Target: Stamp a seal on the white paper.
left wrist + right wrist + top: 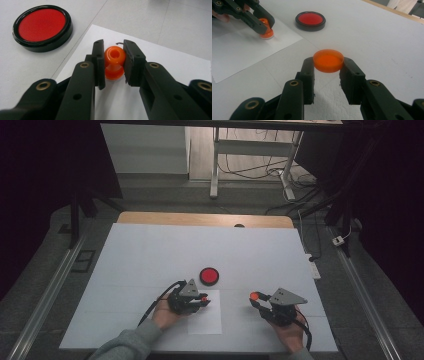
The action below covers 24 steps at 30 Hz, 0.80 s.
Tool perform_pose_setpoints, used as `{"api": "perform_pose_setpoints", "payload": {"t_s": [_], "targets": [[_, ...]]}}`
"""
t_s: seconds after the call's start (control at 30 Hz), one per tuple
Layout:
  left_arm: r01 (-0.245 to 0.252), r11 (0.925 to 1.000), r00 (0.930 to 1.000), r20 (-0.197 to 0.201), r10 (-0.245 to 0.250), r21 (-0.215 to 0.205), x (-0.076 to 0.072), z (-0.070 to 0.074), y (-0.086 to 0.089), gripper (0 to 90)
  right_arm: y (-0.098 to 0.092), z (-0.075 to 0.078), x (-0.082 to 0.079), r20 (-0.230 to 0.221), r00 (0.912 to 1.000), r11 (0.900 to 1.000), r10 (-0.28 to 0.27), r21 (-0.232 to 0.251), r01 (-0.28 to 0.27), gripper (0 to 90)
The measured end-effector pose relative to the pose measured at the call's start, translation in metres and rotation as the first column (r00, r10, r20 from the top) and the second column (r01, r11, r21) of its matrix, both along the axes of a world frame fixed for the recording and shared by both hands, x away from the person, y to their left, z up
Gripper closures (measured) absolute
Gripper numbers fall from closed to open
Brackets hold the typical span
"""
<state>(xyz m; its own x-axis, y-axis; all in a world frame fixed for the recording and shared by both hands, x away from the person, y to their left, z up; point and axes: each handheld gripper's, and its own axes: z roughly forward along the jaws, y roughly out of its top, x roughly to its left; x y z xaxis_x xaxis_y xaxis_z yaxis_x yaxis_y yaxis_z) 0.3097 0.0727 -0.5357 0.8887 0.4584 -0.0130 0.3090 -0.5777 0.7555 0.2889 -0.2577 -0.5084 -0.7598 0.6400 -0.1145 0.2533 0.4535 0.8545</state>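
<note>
My left gripper (pixel 113 61) is shut on an orange knob-handled stamp (pixel 114 62), whose base rests on a white sheet of paper (pixel 160 75). In the high view this gripper (pixel 202 300) sits at the sheet's upper left part (pixel 206 320). My right gripper (pixel 328 66) is shut on a round orange cap (pixel 328 60), held a little above the table; in the high view the cap (pixel 254 296) shows at the tip of that gripper (pixel 256 298). A red ink pad in a black round case (pixel 209 276) lies just beyond the paper, also seen in the left gripper view (pixel 42 27) and the right gripper view (pixel 310 20).
A white mat (pixel 150 255) covers the wooden table, whose far edge (pixel 200 218) shows beyond it. Metal rails run along both sides on the floor. Cables and a table leg lie on the floor behind.
</note>
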Motion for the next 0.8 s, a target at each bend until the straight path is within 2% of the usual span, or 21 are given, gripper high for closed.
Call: {"api": "perform_pose_setpoints", "payload": {"t_s": [0.8], "targets": [[-0.004,1.0000,0.9999,0.009,0.004,-0.004,-0.0010,-0.0004,0.0004,72.9,-0.0005,0.0018,-0.0009,0.006,1.0000,1.000,-0.005,-0.001,0.005,64.6]]}}
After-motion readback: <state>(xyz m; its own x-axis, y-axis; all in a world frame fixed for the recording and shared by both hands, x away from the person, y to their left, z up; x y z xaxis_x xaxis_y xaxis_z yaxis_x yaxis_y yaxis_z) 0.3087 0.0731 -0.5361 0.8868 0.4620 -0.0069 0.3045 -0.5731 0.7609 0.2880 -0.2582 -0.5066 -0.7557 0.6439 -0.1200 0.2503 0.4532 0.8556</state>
